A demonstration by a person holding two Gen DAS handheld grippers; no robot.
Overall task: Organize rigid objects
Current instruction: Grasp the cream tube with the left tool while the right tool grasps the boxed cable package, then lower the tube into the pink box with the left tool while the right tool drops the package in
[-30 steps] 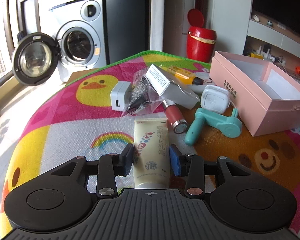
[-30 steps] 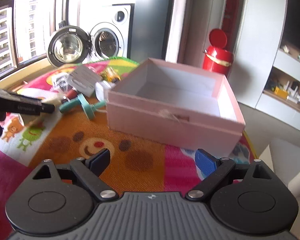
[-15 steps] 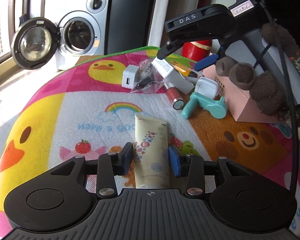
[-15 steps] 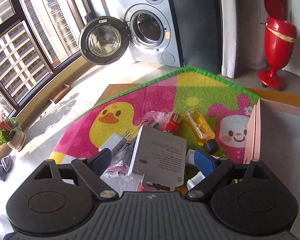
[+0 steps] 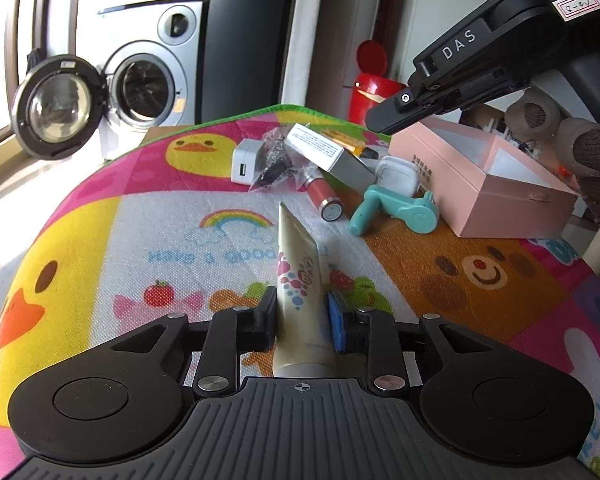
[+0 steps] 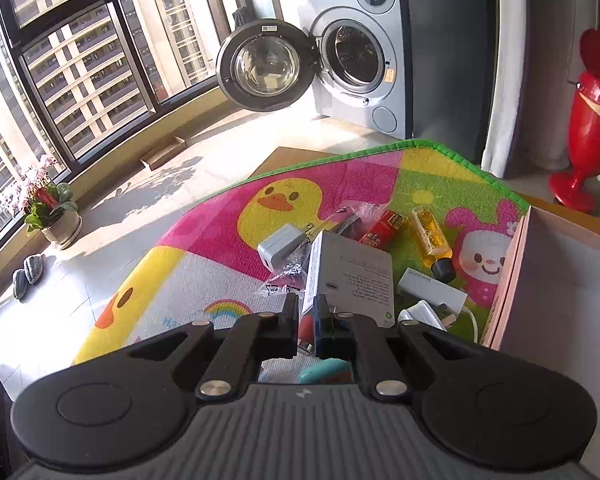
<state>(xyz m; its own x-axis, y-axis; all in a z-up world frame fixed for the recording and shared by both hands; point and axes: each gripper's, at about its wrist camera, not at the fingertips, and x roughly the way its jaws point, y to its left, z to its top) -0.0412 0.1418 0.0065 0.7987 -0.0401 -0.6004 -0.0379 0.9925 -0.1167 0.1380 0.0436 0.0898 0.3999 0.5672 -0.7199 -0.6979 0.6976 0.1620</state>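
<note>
My left gripper [image 5: 300, 322] is shut on a cream tube [image 5: 299, 276] and holds it above the play mat, turned on its edge. My right gripper [image 6: 306, 320] is shut with nothing between its fingers; it hovers over the pile, and shows in the left wrist view [image 5: 396, 114] above the pink box [image 5: 480, 176]. The pile holds a grey carton [image 6: 352, 276], a white charger [image 6: 278, 246], a clear bag [image 5: 278, 164], a lipstick [image 5: 324, 196], a teal hand fan [image 5: 396, 206], a white case [image 5: 396, 172], a yellow bottle [image 6: 430, 232] and a red pack [image 6: 382, 226].
The colourful play mat [image 5: 180, 248] covers the table; its green edge [image 6: 440, 148] is at the far side. The open pink box [image 6: 556, 280] stands at the right. A washing machine [image 6: 356, 56] with its door open and a red bin [image 6: 592, 120] stand beyond.
My right gripper swung from the pink box to above the pile and closed its fingers. My left gripper lifted the cream tube, drew back and rolled it onto its edge.
</note>
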